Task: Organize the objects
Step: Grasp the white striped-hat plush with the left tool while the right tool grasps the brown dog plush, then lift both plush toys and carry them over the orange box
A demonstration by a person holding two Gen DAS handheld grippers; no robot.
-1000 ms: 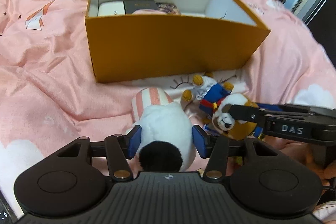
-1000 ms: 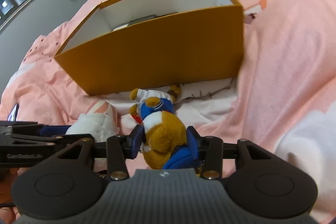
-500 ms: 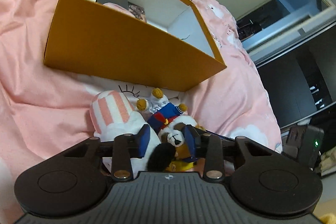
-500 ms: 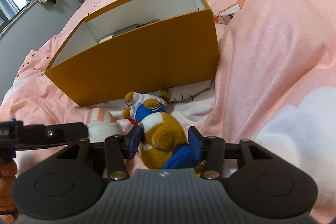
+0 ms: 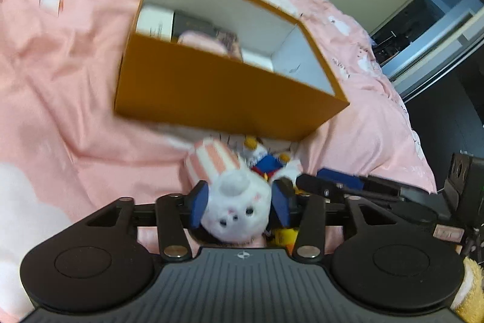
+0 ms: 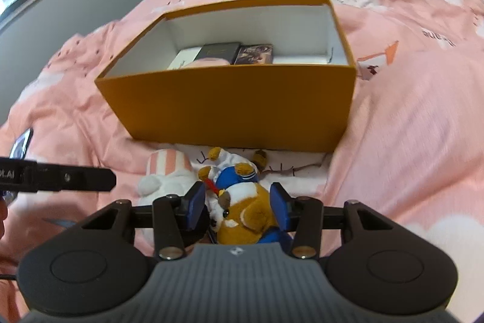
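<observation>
Partly, the orange box (image 6: pixel 236 108) wall hides its blurred contents (image 6: pixel 224 53).

In the left wrist view we see the open orange cardboard box (image 5: pixel 211 90) and the pink printed bedspread (image 5: pixel 60 99) smeared by motion blur. The box's near wall hides the lower parts of the flat packages (image 6: pixel 224 52) and the pink soft item (image 6: pixel 208 62) inside; we cannot identify them. The white plush rabbit with pink-striped ears (image 5: pixel 236 211) covers most of the brown plush bear in blue clothing (image 6: pixel 245 208) there. The yellow plush object (image 5: pixel 470 292) is cut off by the frame edge.
</observation>
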